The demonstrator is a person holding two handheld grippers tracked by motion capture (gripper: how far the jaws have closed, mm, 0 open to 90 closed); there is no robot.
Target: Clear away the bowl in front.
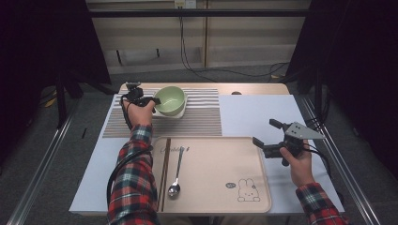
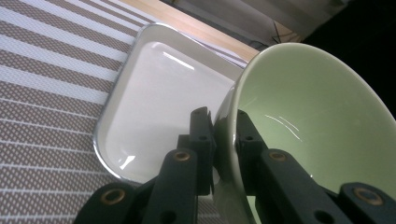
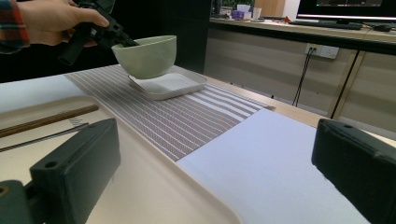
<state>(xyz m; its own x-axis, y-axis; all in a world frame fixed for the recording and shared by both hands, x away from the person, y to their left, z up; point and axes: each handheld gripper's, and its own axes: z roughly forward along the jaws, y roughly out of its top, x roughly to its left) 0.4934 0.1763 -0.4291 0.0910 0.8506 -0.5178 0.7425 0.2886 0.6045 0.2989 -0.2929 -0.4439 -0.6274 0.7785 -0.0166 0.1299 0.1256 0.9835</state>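
Observation:
A pale green bowl (image 1: 170, 100) is tilted just above a small white square plate (image 2: 154, 102) on the striped placemat (image 1: 202, 115). My left gripper (image 1: 151, 101) is shut on the bowl's rim (image 2: 229, 135), one jaw outside the wall and one inside. In the right gripper view the same bowl (image 3: 148, 56) hangs over the plate (image 3: 170, 85). My right gripper (image 1: 266, 133) is open at the tray's right edge with nothing between its jaws.
A beige tray (image 1: 216, 173) with a rabbit drawing lies near the front, holding a metal spoon (image 1: 176, 176) and dark chopsticks (image 1: 165, 171). A white sheet (image 1: 263, 112) covers the table's right part.

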